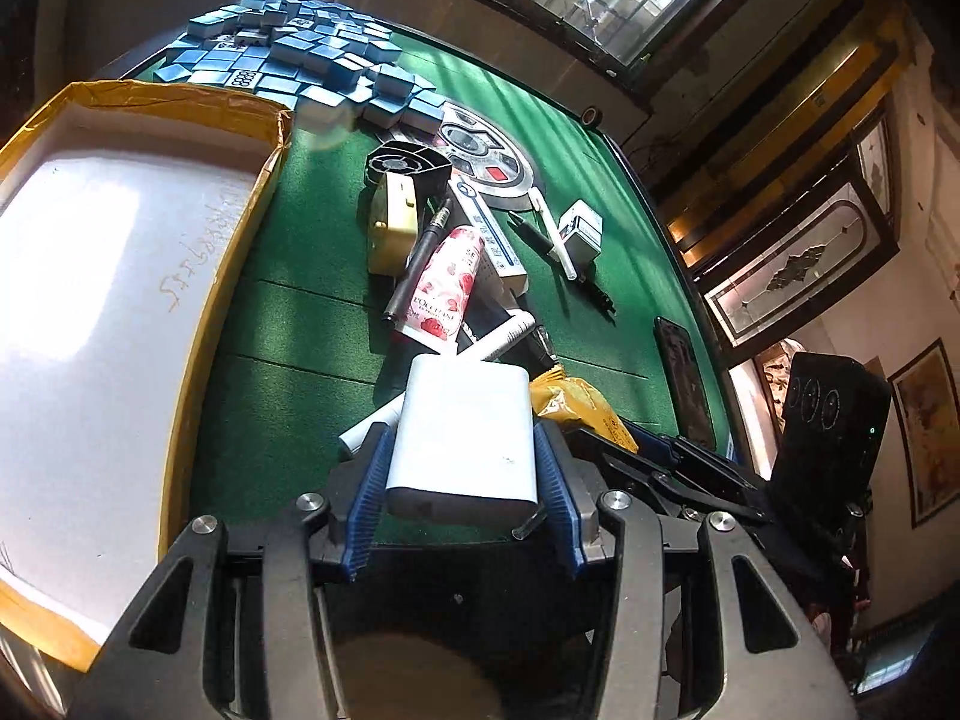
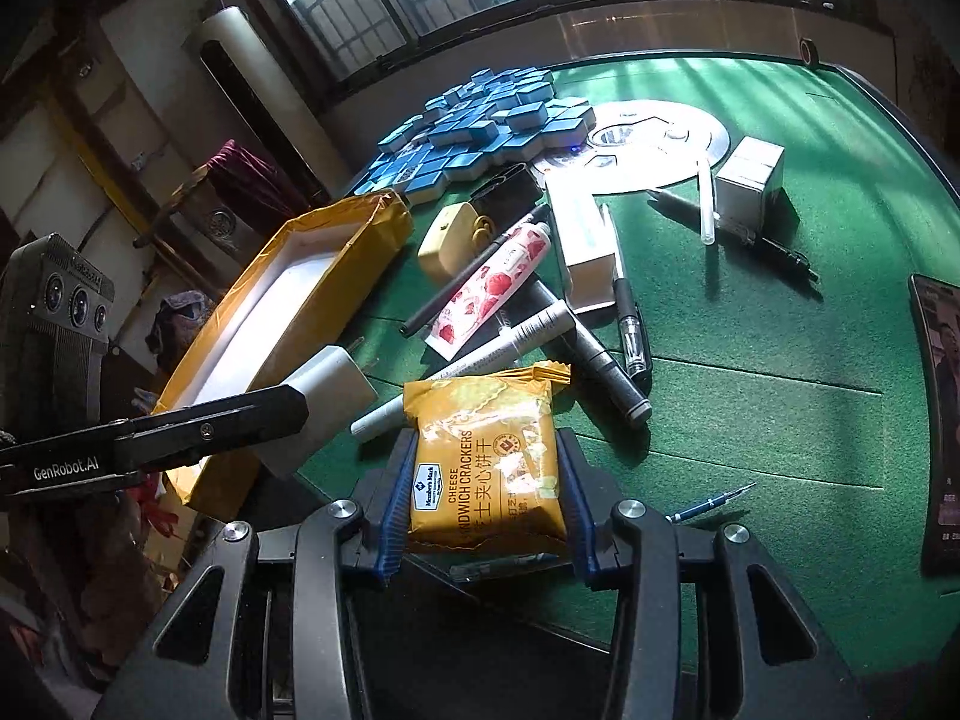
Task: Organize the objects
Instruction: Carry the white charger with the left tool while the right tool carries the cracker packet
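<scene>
My left gripper (image 1: 462, 456) is shut on a white power bank (image 1: 462, 420), blue pads pressing its two long sides. It hangs over the green felt just right of the open yellow-rimmed box (image 1: 207, 324), whose white inside holds nothing. My right gripper (image 2: 486, 474) is shut on a yellow packet of cheese sandwich crackers (image 2: 486, 450), gripped at both edges. In the right wrist view the left gripper's black arm (image 2: 180, 432) carries the power bank (image 2: 330, 390) beside the box (image 2: 360, 222). The cracker packet (image 1: 576, 402) peeks out behind the power bank.
A heap lies mid-table: rose-print hand cream tube (image 2: 492, 282), several pens (image 2: 606, 354), a yellow clock (image 2: 447, 240), a black fan (image 1: 414, 162), long white cartons (image 2: 585, 240). Blue mahjong tiles (image 2: 480, 126) sit at the back, a phone (image 2: 942, 420) at the right edge.
</scene>
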{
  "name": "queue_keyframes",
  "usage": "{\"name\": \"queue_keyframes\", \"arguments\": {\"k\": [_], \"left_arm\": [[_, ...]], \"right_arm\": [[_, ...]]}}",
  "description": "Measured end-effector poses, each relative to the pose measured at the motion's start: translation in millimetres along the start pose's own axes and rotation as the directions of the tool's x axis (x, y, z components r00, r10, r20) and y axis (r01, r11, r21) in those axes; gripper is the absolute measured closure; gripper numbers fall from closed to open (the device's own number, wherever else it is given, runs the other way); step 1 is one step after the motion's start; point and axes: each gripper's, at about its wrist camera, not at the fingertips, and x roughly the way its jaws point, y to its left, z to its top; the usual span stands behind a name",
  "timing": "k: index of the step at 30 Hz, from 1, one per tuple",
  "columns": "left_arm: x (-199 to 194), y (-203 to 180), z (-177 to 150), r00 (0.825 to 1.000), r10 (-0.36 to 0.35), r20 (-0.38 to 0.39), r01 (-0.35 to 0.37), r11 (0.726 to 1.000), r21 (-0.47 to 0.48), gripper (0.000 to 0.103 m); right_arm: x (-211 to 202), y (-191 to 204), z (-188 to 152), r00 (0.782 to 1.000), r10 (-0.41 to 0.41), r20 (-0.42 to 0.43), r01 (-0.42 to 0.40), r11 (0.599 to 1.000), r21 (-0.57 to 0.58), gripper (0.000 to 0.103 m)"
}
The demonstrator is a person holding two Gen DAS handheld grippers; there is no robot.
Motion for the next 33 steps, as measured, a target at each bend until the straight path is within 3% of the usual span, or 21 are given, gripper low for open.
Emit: {"name": "queue_keyframes", "arguments": {"k": [3, 5, 10, 15, 18, 22, 27, 33], "left_arm": [[-29, 6, 9, 0.999, -0.028, 0.017, 0.029, 0.998, -0.053, 0.057], [-50, 16, 11, 0.999, -0.011, 0.048, 0.015, 0.997, -0.078, 0.057], [-91, 55, 15, 0.987, 0.115, 0.113, -0.096, 0.982, -0.162, 0.057], [-102, 107, 20, 0.965, 0.229, 0.126, -0.189, 0.944, -0.27, 0.057], [-97, 131, 18, 0.971, 0.217, 0.103, -0.175, 0.932, -0.318, 0.057], [-90, 134, 12, 0.982, 0.162, 0.097, -0.121, 0.935, -0.334, 0.057], [-84, 127, 14, 0.989, 0.107, 0.103, -0.07, 0.948, -0.309, 0.057], [-100, 136, 14, 0.984, 0.115, 0.134, -0.065, 0.942, -0.33, 0.057]], "right_arm": [[5, 22, 9, 0.998, 0.061, 0.005, -0.061, 0.998, -0.018, 0.064], [12, 43, 17, 0.993, 0.115, 0.005, -0.115, 0.993, -0.038, 0.064], [47, 108, 37, 0.985, 0.166, -0.048, -0.17, 0.979, -0.112, 0.064], [81, 159, 46, 0.978, 0.195, -0.076, -0.205, 0.966, -0.158, 0.064], [90, 174, 45, 0.984, 0.161, -0.073, -0.172, 0.967, -0.185, 0.064], [87, 164, 48, 0.989, 0.131, -0.063, -0.14, 0.977, -0.162, 0.064], [86, 153, 53, 0.987, 0.14, -0.075, -0.148, 0.982, -0.118, 0.064], [80, 162, 59, 0.983, 0.18, -0.042, -0.184, 0.977, -0.11, 0.064]]}}
